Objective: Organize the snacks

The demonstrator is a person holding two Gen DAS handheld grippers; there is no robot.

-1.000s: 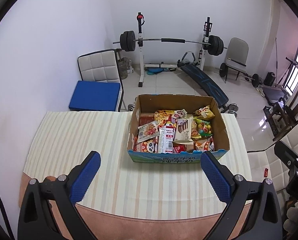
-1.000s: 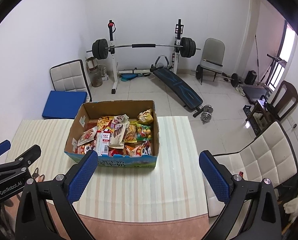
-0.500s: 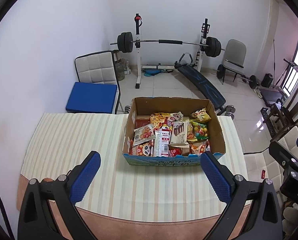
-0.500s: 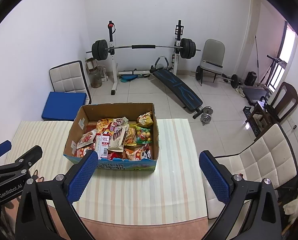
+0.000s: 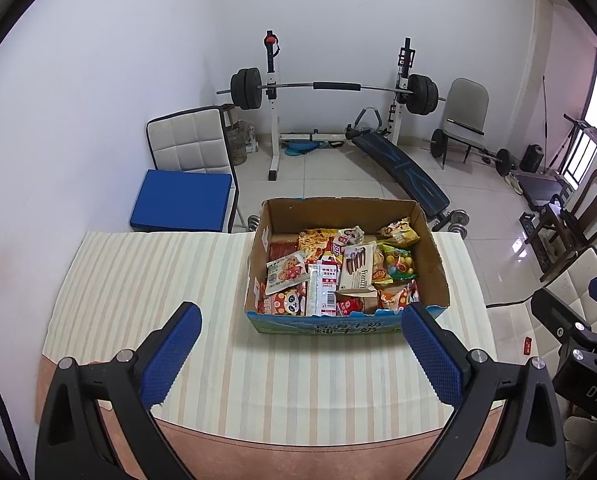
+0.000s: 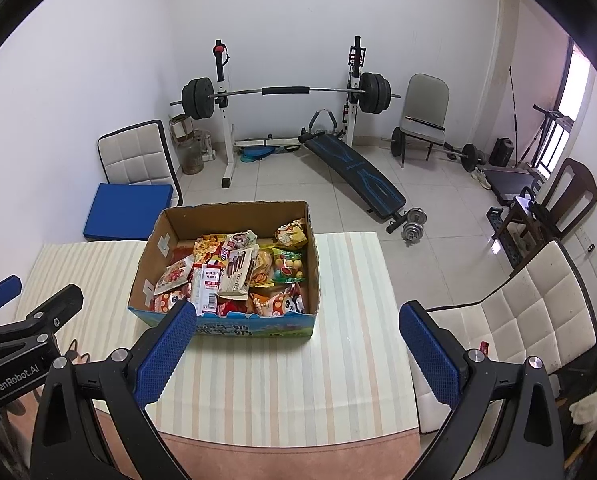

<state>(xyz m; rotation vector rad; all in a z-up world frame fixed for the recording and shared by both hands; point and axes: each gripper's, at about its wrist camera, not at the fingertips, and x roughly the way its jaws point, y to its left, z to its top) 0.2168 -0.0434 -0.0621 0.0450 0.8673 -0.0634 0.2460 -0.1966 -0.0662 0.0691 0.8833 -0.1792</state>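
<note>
Snacks (image 5: pixel 340 272) sit heaped in an open cardboard box (image 5: pixel 438 264) on the worktop (image 5: pixel 146 280), packets lying loose, overlapping at odd angles, with a white wafer pack (image 5: pixel 356 268) on top of the pile. Left tongs (image 5: pixel 300 344) hang wide and empty over the near edge of the striped cloth, box dead ahead between the blue pads. Right tongs (image 6: pixel 296 342) are spread wide too, nothing gripped, with the box just left of centre. Both hover short of the box, touching nothing.

Which step is this? Hard call. Every packet in view is inside the box, so this could be a jumble waiting to be sorted, or a gathering-up with the last packet already in. The cloth around the box shows no stray packet. Any reach into that pile would, I judge, need a pinch on one packet's edge, because those slippery wrappers lie stacked.

Around it, white walls, a tiled floor, a barbell rack (image 5: pixel 330 88), a sloping bench (image 6: pixel 354 176) and white padded chairs.
</note>
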